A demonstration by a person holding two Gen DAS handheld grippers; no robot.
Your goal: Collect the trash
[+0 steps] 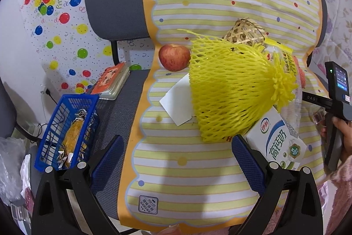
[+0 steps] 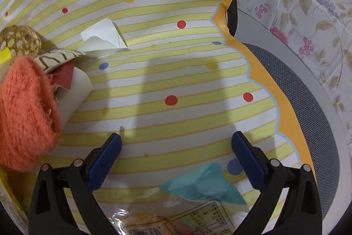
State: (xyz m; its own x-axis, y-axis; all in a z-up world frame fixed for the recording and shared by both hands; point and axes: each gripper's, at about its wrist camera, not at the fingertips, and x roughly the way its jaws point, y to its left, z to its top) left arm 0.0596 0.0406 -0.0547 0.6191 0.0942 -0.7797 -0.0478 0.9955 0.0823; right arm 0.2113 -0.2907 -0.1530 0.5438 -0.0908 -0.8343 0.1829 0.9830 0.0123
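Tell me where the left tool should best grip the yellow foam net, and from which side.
Probably at the bunched, frayed knot of the yellow foam net, which lies on its side atop the milk carton. That tuft is narrow enough for the open left tool; the flared body looks too wide. Come from above right, clear of the apple.

The right claw (image 2: 176,142) gapes empty over the striped cloth (image 2: 176,80). Folded white paper (image 2: 103,39) lies at eleven o'clock, an orange knit piece (image 2: 24,111) at nine, a teal wrapper (image 2: 204,186) at six.
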